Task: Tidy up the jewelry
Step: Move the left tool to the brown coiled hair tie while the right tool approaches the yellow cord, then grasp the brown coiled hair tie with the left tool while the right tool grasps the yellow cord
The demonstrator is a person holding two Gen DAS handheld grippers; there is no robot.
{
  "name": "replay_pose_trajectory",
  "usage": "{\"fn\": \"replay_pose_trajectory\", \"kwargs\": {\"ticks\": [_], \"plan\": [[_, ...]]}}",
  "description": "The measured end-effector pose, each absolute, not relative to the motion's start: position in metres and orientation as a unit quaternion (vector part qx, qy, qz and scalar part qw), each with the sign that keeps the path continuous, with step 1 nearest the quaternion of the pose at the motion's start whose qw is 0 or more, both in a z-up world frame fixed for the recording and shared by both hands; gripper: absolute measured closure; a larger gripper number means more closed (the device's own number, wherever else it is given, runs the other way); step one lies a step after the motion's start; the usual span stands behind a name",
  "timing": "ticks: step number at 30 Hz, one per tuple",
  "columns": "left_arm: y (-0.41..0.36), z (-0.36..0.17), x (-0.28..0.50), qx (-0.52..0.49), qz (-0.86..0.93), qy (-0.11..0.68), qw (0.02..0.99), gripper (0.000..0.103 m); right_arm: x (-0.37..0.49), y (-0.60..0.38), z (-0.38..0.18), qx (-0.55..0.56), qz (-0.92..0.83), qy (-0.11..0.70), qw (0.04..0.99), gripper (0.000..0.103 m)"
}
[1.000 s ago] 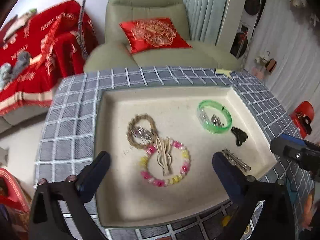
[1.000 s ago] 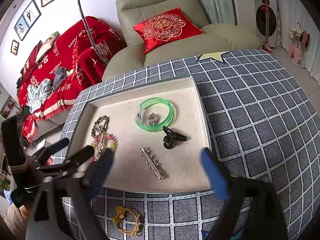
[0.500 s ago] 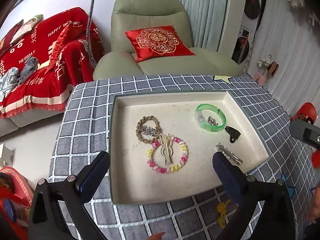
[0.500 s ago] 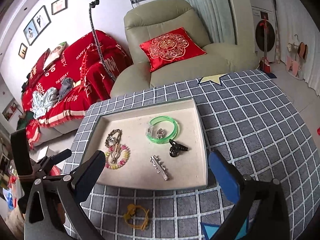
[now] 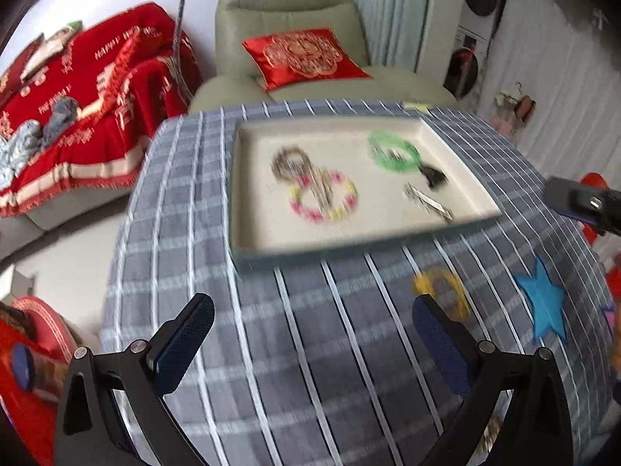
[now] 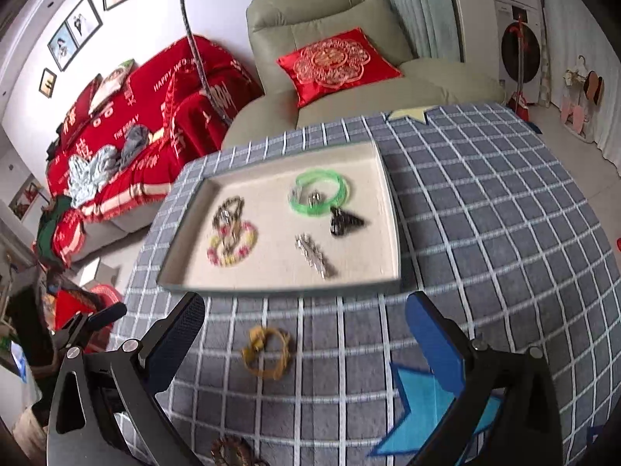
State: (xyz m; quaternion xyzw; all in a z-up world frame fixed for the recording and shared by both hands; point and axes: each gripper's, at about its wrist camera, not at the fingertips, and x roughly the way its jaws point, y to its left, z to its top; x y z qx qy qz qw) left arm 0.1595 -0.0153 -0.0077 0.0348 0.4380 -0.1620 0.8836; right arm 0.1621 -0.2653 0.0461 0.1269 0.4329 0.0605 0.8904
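A cream tray (image 5: 248, 209) (image 6: 388, 209) on the checked tablecloth holds a green bangle (image 5: 394, 151) (image 6: 320, 194), a pink and yellow bead bracelet (image 5: 324, 198) (image 6: 233, 242), a brown braided ring (image 5: 289, 163), a black claw clip (image 5: 432, 174) (image 6: 345, 221) and a silver hair clip (image 5: 427, 202) (image 6: 314, 256). A yellow hair tie (image 5: 442, 291) (image 6: 268, 351) lies on the cloth in front of the tray. My left gripper (image 5: 310, 334) and right gripper (image 6: 306, 330) are open and empty, above the cloth short of the tray.
A blue star patch (image 5: 543, 303) (image 6: 427, 407) lies on the cloth at the right. A brown beaded piece (image 6: 233, 452) lies at the near edge. A green armchair with a red cushion (image 6: 337, 62) stands behind the table, a red sofa (image 6: 128, 116) to the left.
Both grippers have pulled back from over the tray toward the table's near side. The yellow hair tie and blue star have come into the left view. Jaws stay open.
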Motion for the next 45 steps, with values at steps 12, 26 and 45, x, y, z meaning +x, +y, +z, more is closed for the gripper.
{"fn": "replay_pose_trajectory", "kwargs": {"ticks": [12,26,45], "plan": [[-0.029,-0.025,0.091,0.014,-0.196,0.461,0.865,0.0,0.148,-0.245,0.008,0.095,0.08,0.483,0.867,0.0],[-0.061,-0.042,0.059,0.018,-0.207,0.473,0.856,0.0,0.17,-0.209,-0.019,0.022,0.115,0.505,0.855,0.0],[-0.079,-0.05,0.06,0.046,-0.179,0.464,0.866,0.061,0.18,-0.177,-0.032,-0.073,0.112,0.502,0.855,0.05]]}}
